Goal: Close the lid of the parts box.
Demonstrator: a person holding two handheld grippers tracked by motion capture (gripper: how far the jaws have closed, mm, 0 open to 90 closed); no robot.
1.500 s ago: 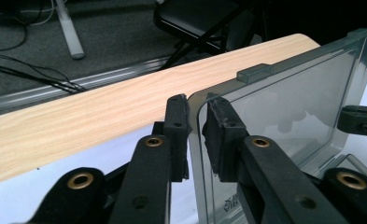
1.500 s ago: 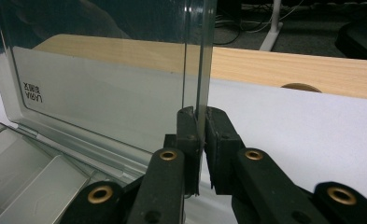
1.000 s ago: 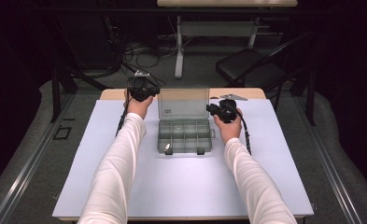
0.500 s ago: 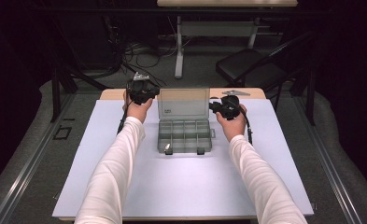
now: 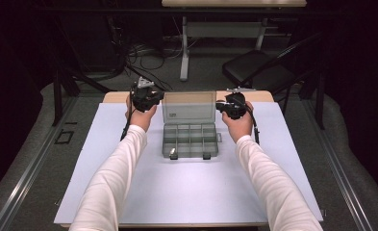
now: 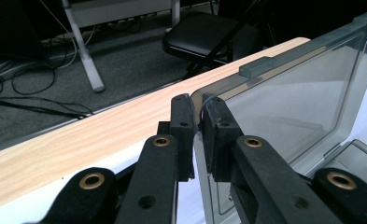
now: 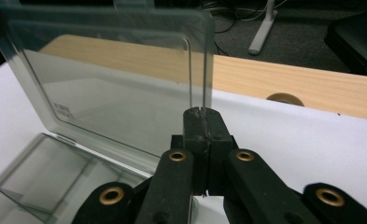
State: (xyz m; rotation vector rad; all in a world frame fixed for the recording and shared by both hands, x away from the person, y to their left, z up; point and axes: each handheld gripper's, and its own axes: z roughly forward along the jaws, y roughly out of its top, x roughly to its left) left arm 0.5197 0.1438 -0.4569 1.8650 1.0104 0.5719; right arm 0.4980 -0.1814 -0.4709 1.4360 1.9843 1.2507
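Note:
A clear compartment box (image 5: 190, 142) sits mid-table with its lid (image 5: 189, 107) standing upright. My left gripper (image 5: 157, 98) is at the lid's left edge. In the left gripper view this gripper (image 6: 196, 105) is shut on that edge, the clear lid (image 6: 288, 107) pinched between the pads. My right gripper (image 5: 223, 107) is at the lid's right edge. Its jaws (image 7: 202, 114) have just been closing and now meet, with nothing seen between the pads. The lid (image 7: 111, 88) rises just beyond the tips. A small pale item (image 5: 173, 153) lies in a front compartment.
A white mat (image 5: 129, 187) covers the table, with a wooden strip (image 5: 114, 97) bare at the far edge and a round hole (image 7: 284, 98) in it. Beyond the table stand a black chair (image 5: 258, 72), a desk leg (image 5: 184, 48) and floor cables (image 5: 129, 53).
My right gripper has risen beside the lid's right edge. The left gripper and the lid have stayed put.

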